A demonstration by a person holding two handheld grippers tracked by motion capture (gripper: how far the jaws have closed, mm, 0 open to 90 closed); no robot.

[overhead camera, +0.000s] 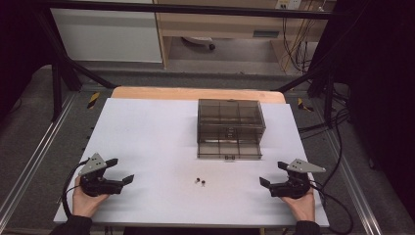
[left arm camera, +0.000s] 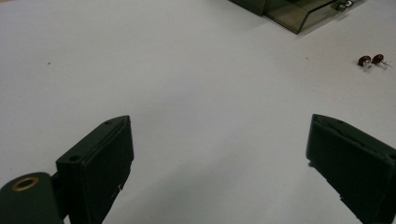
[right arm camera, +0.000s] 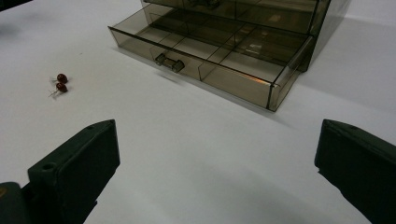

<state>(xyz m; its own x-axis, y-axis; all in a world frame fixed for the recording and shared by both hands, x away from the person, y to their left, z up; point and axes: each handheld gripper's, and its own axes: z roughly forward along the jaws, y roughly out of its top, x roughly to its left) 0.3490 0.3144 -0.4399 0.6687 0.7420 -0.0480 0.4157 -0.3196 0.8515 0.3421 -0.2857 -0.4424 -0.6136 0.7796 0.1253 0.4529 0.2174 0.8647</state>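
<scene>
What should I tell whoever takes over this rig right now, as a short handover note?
Left gripper: open, empty, resting low at the table's near left.
Right gripper: open, empty, at the near right.
Two small dark red parts lie side by side on the table, between the grippers and in front of the drawer box.
The bottom drawer is pulled out; its front compartments look empty.
Done: drawer open.
Left, probably: pick up both parts, place them in a compartment, close the drawer.

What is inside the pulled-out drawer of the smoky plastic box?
The drawer shows divided compartments that look empty. Its rear part sits under the box, whose tinted walls blur anything there.
</scene>
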